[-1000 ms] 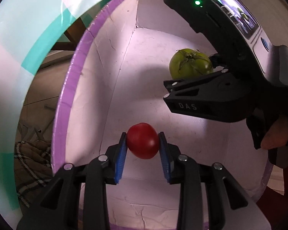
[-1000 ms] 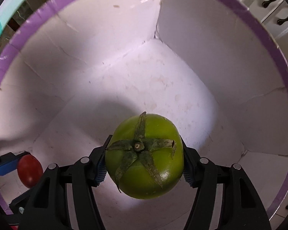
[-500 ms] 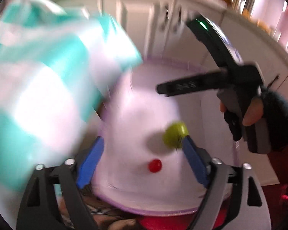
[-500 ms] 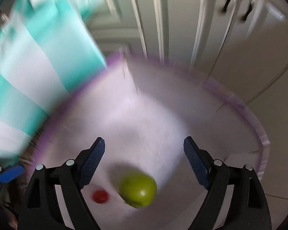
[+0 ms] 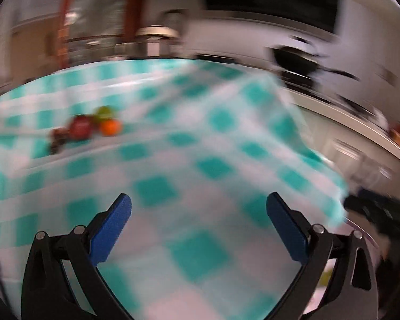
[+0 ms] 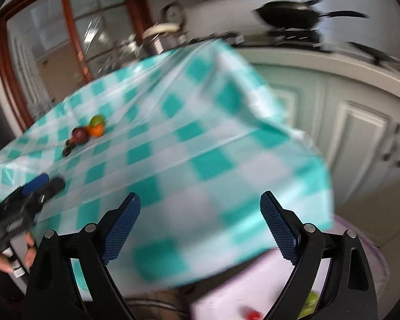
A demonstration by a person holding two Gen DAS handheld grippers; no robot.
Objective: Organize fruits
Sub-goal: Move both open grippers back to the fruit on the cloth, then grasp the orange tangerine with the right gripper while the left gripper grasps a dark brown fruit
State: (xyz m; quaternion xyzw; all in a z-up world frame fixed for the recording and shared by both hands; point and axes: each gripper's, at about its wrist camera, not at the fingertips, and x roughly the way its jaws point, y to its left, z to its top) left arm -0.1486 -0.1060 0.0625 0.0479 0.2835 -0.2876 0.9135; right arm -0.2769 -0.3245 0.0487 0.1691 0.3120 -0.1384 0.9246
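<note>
right wrist view: both grippers spread wide, empty.
right gripper (image 6: 200, 224) and left gripper (image 5: 198, 224) have just been opening; red tomato (image 6: 253, 314) and green tomato (image 6: 310, 300) lie in the box (image 6: 226, 288), near right.

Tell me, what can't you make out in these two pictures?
- Dark fruit beside the orange: too small and blurred, both views.
- Green fruit in the box: right view, partly behind the right gripper finger.
- Left gripper view: motion blur smears the tablecloth.
</note>
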